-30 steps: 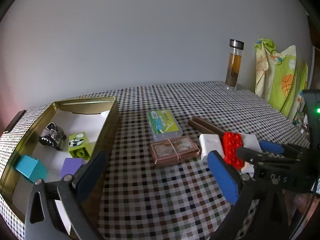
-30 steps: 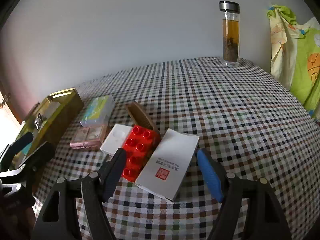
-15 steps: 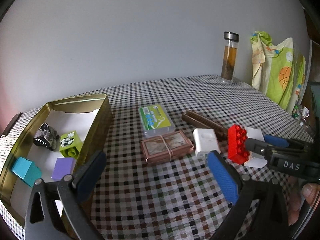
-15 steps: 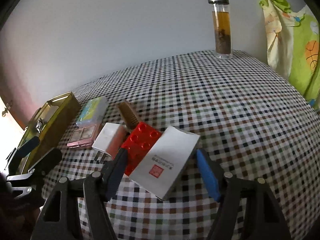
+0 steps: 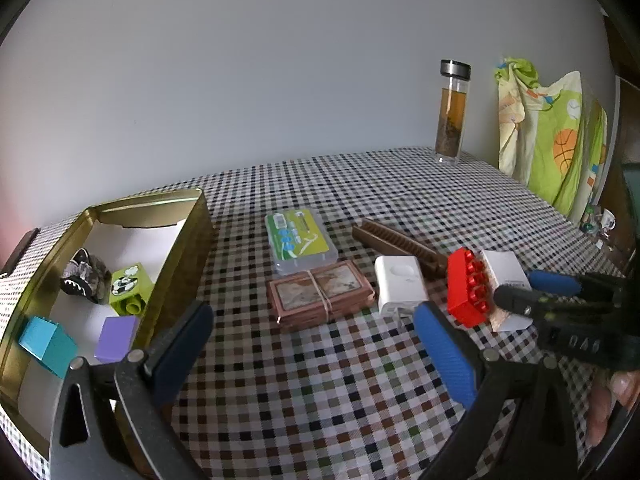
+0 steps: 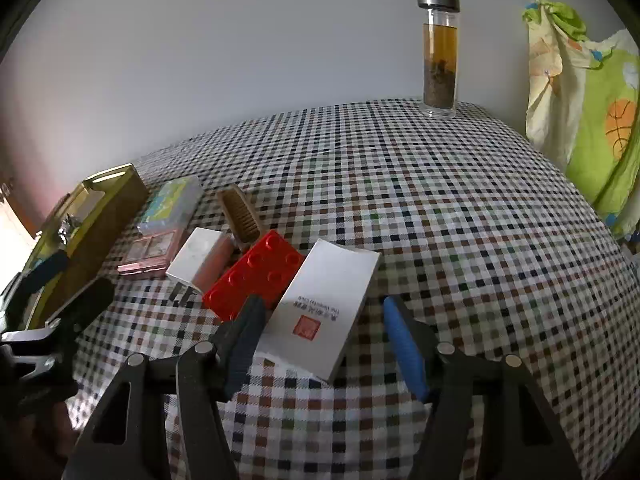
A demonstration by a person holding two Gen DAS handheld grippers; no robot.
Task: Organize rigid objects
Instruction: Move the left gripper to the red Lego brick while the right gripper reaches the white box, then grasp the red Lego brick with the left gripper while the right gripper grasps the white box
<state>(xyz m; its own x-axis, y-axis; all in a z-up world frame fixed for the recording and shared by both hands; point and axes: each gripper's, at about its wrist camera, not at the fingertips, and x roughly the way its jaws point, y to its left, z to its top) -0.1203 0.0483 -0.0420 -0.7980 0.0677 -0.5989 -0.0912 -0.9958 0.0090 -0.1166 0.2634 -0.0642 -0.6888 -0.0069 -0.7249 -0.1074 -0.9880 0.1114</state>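
My right gripper [image 6: 324, 336] is closing around a white box with a red seal [image 6: 328, 304]; its far finger stands a little off the box edge. The near finger pushes a red brick [image 6: 256, 276], which the left wrist view shows tipped up on its side [image 5: 466, 288] against the white box [image 5: 504, 276]. The right gripper [image 5: 520, 292] enters that view from the right. My left gripper [image 5: 312, 344] hovers open with nothing between its fingers, beside a gold tin [image 5: 192, 240].
The tin holds a shark toy [image 5: 84, 280], a green brick [image 5: 130, 288], a teal block [image 5: 44, 340] and a purple block [image 5: 118, 338]. On the checked cloth lie a green-lidded case [image 5: 300, 236], banded cards [image 5: 320, 296], a white charger [image 5: 400, 284] and a comb [image 5: 400, 240]. A tea bottle [image 6: 440, 48] stands far back.
The right jaws have narrowed around the white box. The red brick has been pushed from lying flat to standing on its side. The left gripper has stayed put.
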